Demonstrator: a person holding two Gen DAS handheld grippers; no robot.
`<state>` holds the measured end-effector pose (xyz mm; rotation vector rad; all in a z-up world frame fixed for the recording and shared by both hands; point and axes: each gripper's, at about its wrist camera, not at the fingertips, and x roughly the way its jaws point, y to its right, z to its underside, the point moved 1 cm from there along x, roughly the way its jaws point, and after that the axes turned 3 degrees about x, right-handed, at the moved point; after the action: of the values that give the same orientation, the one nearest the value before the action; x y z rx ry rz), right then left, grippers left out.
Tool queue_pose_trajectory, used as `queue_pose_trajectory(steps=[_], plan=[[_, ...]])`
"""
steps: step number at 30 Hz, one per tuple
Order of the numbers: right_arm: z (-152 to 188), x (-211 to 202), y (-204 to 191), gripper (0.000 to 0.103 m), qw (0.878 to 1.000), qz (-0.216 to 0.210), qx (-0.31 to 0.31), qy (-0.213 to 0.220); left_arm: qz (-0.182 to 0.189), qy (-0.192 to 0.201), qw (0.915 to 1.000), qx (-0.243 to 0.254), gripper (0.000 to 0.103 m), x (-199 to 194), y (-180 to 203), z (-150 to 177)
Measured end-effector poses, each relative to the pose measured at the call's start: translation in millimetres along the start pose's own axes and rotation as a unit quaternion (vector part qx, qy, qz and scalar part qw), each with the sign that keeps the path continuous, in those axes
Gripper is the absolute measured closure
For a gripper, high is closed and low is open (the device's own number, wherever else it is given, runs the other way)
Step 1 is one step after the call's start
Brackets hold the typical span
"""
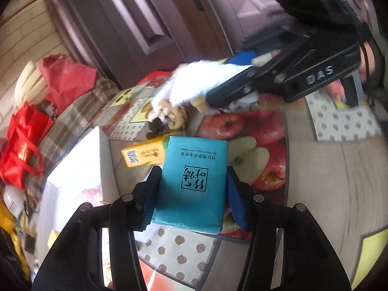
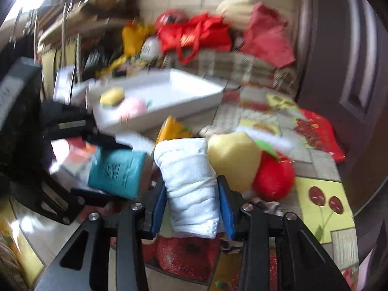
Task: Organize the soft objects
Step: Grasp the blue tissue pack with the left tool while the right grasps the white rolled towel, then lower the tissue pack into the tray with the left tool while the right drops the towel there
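Now my left gripper (image 1: 191, 191) pinches the teal tissue pack (image 1: 194, 181) between its pads, with the yellow carton (image 1: 143, 154) at its ten o'clock. My right gripper (image 2: 192, 203) squeezes the rolled white towel (image 2: 191, 184); yellow and red plush fruits (image 2: 252, 169) sit at its two o'clock, the white tray (image 2: 198, 97) at twelve.

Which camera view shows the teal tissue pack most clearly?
The left wrist view: the teal tissue pack fills the centre, sharp, its print readable, between the left hand-held gripper's pads. In the right wrist view it appears blurred, at the left, partly hidden.
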<state>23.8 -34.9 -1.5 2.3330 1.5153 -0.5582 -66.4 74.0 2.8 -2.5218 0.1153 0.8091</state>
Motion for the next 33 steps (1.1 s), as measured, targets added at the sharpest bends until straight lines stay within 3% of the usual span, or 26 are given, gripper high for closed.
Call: queue_pose_trajectory(steps=[3, 7, 9, 14, 19, 24, 33], plan=[[-3.0, -13.3, 6.3, 0.063, 0.998, 0.008, 0.038, 0.044, -0.011, 0.045, 0.997, -0.063, 0.051, -16.4, -17.3, -1.9], [-8.9, -14.8, 8.2, 0.063, 0.995, 0.037, 0.058, 0.073, -0.059, 0.099, 0.9822, -0.148, 0.051, -39.1, -40.6, 4.1], [-13.6, -11.9, 8.9, 0.063, 0.994, 0.042, 0.062, 0.079, -0.087, 0.116, 0.9705, -0.193, 0.051, -48.9, -54.1, 12.4], [-16.4, -9.8, 8.0, 0.063, 0.992, 0.05, 0.073, 0.086, -0.15, 0.118, 0.9371, -0.292, 0.051, -58.7, -87.7, 33.5], [-19.8, 0.4, -1.8, 0.063, 0.993, 0.037, 0.076, 0.084, -0.205, 0.113, 0.9203, -0.313, 0.051, -64.9, -96.3, 44.7], [-23.3, 7.6, -16.6, 0.063, 0.993, 0.03, 0.067, 0.09, -0.216, 0.11, 0.9141, -0.325, 0.051, -64.4, -103.9, 52.0], [-27.0, 13.6, -31.3, 0.063, 0.994, 0.017, 0.059, 0.093, -0.223, 0.107, 0.9141, -0.322, 0.051, -64.0, -100.2, 51.2]])
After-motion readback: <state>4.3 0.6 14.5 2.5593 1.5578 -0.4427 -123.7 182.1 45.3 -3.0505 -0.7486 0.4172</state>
